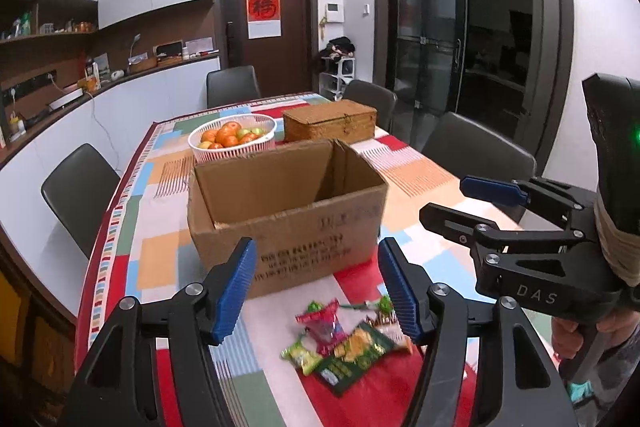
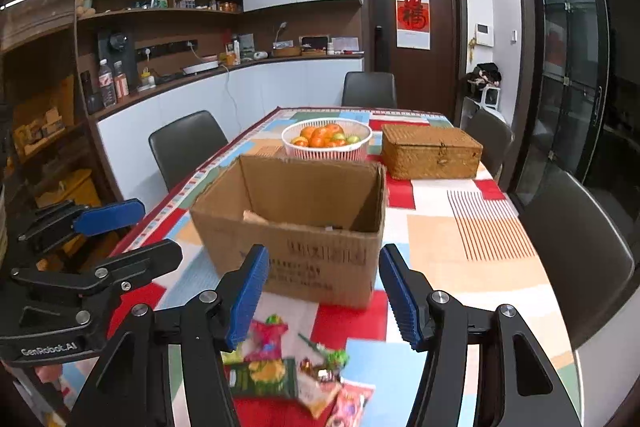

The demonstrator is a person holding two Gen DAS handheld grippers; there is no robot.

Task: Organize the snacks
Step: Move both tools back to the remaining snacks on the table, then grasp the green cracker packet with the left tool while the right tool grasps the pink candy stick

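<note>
Brown box [image 1: 288, 211], white basket [image 1: 232, 143], multicoloured patchwork tablecloth [image 1: 160, 247].

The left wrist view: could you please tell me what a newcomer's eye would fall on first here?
The open brown cardboard box stands mid-table on the bright patchwork tablecloth. Behind it sit a white plastic basket of oranges and green fruit and, to its right, a closed woven wicker box. Colourful snack packets lie in front.

A white basket [image 1: 233, 143] of orange and green fruit stands on the patchwork tablecloth [image 1: 420, 179], just beside a closed woven box [image 1: 330, 125]. Dark chairs [image 2: 188, 147] ring the table. Behind them a brown door [image 2: 414, 39] bears a red and white poster [image 2: 413, 16]; bottles [image 2: 108, 83] stand on the curved counter to the left
</note>
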